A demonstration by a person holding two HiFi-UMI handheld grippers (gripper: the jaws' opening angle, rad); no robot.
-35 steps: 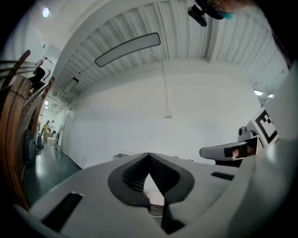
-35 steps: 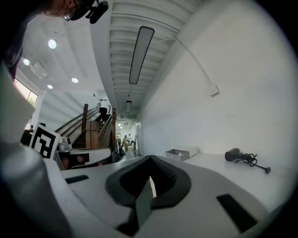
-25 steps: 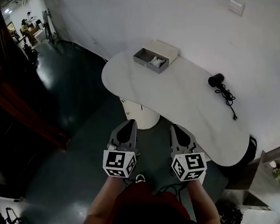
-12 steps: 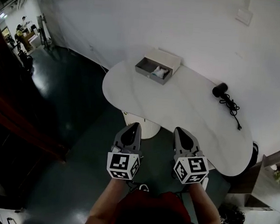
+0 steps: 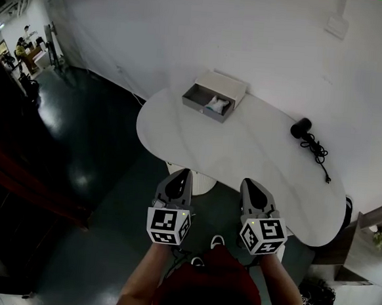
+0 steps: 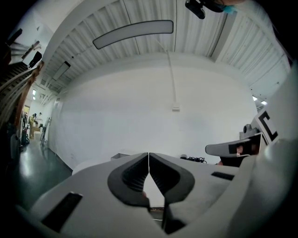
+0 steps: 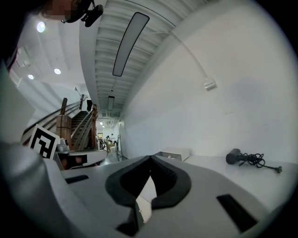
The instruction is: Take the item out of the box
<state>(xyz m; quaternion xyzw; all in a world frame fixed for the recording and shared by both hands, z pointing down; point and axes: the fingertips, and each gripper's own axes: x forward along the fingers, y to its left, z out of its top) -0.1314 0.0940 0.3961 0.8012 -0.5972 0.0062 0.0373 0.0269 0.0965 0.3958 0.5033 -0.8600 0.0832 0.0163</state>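
Note:
A grey box (image 5: 214, 96) stands at the far left end of the white table (image 5: 243, 153), its drawer pulled open with a white item (image 5: 218, 105) inside. My left gripper (image 5: 183, 172) and right gripper (image 5: 248, 182) are side by side just short of the table's near edge, far from the box. Both are shut and empty. In the left gripper view the left gripper (image 6: 148, 155) has its jaws closed tip to tip, with the box (image 6: 122, 155) small beyond them. The right gripper (image 7: 150, 157) looks level over the tabletop toward the box (image 7: 173, 154).
A black hair dryer (image 5: 300, 127) with a coiled cord (image 5: 313, 148) lies at the table's right side, and the hair dryer (image 7: 234, 156) also shows in the right gripper view. A white wall runs behind the table. Dark glossy floor spreads to the left. A white pedestal (image 5: 199, 177) holds the table.
Both grippers have come forward toward the table's near edge, and the table with its box now sits closer in the head view. Jaws stay shut.

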